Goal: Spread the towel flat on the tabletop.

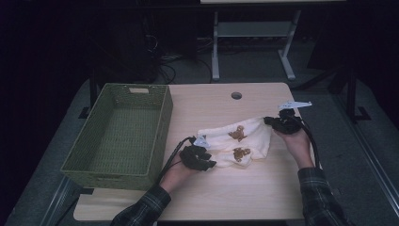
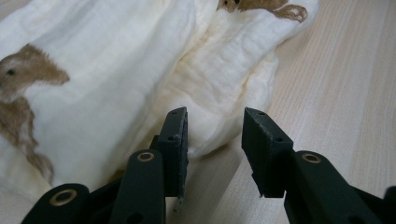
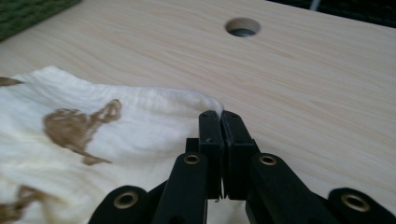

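A soft, cream-white muslin cloth printed with brown animal figures (image 1: pixel 237 137) lies crumpled near the middle of the pale wood-grain laminate worktop (image 1: pixel 244 193). Its weave is light and finely crinkled, and it gathers into loose, rounded folds; in the left gripper view the cloth (image 2: pixel 116 79) shows thick, puffy ridges where layers bunch together. The right gripper (image 3: pixel 222 119) has its two black jaws pressed together on a thin corner of the cloth (image 3: pixel 135 121), which is pulled to a small point at the jaw tips. In the high view this right gripper (image 1: pixel 277 122) sits at the cloth's far right edge, held by the person's right hand (image 1: pixel 296 141). The left gripper (image 2: pixel 215 135) has its jaws parted to a moderate gap, the left jaw lying against a fold at the cloth's near edge and the right jaw over bare worktop. In the high view the left gripper (image 1: pixel 204 157) is at the cloth's lower left corner.

A rectangular olive-green woven basket with a cut-out handle (image 1: pixel 115 165) stands on the worktop's left side, just beside the cloth. A round cable hole (image 1: pixel 236 95) pierces the worktop near its far edge. Both sleeves are dark plaid. Beyond the worktop, the room is dim, with grey carpet and the white metal legs of another table (image 1: pixel 215 52).
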`<control>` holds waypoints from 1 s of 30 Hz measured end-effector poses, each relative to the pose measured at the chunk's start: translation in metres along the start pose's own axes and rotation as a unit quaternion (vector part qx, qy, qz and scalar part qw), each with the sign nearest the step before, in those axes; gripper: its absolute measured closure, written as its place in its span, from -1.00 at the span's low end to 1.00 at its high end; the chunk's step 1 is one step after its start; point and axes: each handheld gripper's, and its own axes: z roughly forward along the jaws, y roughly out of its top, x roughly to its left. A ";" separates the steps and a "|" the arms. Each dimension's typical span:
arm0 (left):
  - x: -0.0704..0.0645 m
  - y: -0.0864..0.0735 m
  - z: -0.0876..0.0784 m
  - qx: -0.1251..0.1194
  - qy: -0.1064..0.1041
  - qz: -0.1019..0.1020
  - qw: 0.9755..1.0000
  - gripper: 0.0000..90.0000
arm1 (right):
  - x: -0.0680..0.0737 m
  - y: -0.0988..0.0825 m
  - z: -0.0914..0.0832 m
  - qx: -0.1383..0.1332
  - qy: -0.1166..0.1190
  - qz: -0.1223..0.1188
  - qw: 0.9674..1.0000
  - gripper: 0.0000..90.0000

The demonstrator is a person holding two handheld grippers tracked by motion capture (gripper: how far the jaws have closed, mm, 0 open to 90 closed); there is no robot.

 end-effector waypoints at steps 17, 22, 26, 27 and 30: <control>0.004 0.004 -0.014 -0.015 0.011 -0.009 1.000 0.32 | 0.025 -0.021 -0.014 0.013 0.059 0.000 0.998 0.66; 0.012 0.015 -0.027 -0.043 0.035 -0.026 0.998 0.32 | 0.051 -0.031 -0.013 0.027 0.091 -0.026 0.995 0.66; 0.023 0.026 -0.031 -0.056 0.063 -0.043 0.996 0.32 | 0.067 -0.039 -0.006 0.047 0.104 -0.049 0.992 0.66; 0.026 0.029 -0.032 -0.058 0.070 -0.046 0.995 0.32 | 0.069 -0.040 -0.005 0.048 0.107 -0.054 0.992 0.66; 0.038 0.038 -0.029 -0.062 0.092 -0.051 0.993 0.33 | 0.074 -0.042 -0.004 0.051 0.108 -0.057 0.991 0.65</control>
